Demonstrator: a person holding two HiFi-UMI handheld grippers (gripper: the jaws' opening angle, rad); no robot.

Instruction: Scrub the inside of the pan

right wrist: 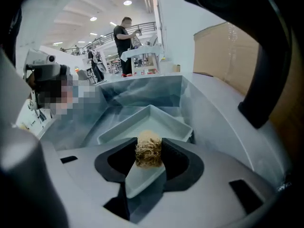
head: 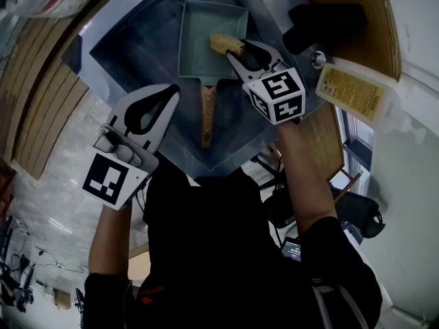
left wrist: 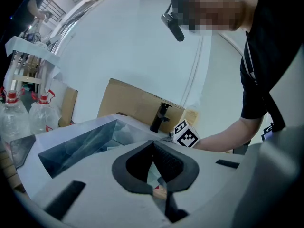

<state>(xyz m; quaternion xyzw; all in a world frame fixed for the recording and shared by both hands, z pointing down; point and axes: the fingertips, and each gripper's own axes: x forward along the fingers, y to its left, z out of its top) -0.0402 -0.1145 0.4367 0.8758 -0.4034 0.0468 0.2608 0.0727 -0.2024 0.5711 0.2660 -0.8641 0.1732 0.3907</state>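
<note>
Pan (head: 212, 36): uniform pale grey-green. Its handle (head: 206, 115): warm tan wood.

Scrubber (head: 226, 44), inside the pan: straw-yellow to light brown, tangled fibrous texture.

Sink (head: 137, 53), around the pan: dull blue-grey steel with lighter streaked reflections.

Left gripper (head: 170, 94) and right gripper (head: 236, 50): light grey shells, black jaw pads.

Left marker cube (head: 113, 177) and right marker cube (head: 278, 94): white faces carrying black square-block patterns, different on each face.

Tap (head: 322, 26), right of the pan: matte black.

Bottle (head: 353, 91), further right of the pan: pale, translucent, with a yellow label and dark print.

Counter (head: 374, 19), right of the pan: mid-brown wood.

Shirt (head: 206, 252), on the handle side of the pan: black.
</note>
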